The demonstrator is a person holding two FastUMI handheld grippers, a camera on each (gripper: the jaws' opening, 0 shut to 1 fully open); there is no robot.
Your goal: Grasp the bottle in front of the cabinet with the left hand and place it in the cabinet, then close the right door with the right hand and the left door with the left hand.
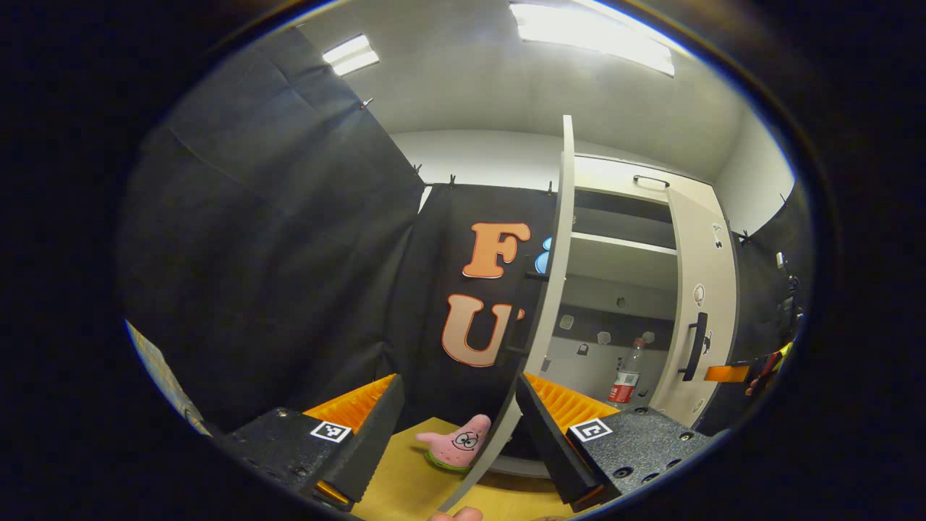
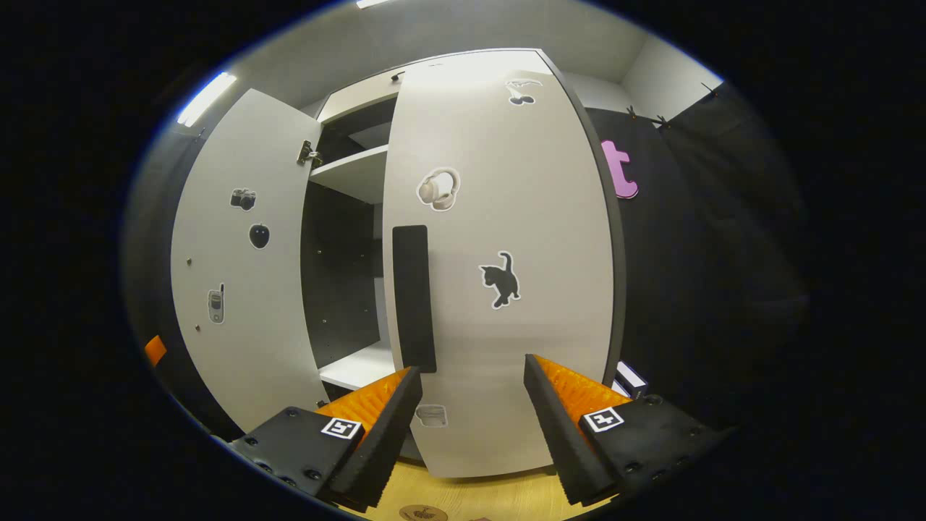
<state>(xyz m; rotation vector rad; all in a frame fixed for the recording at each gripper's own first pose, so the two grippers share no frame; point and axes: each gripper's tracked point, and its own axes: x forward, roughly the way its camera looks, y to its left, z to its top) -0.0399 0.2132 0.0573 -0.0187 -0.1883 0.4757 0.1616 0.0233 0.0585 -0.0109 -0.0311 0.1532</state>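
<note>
The clear bottle [image 1: 626, 373] with a red label stands upright inside the white cabinet [image 1: 622, 260] on its bottom shelf. In the left gripper view the left door [image 1: 561, 246] stands wide open, seen edge on. Its lower edge runs down between my left gripper's [image 1: 459, 383] open fingers, close to the right one. The right door [image 1: 705, 289] with its black handle [image 1: 694, 347] is mostly swung in. My right gripper [image 2: 472, 369] is open just in front of the right door [image 2: 499, 275], its left fingertip near the handle [image 2: 414, 297]. Nothing is held.
A pink star-shaped plush toy [image 1: 459, 443] lies on the wooden table [image 1: 405, 477] near the left door's foot. The open left door [image 2: 239, 275] carries several stickers. A gap between the doors shows the dark interior and shelves [image 2: 347, 174]. Black cloth walls surround the cabinet.
</note>
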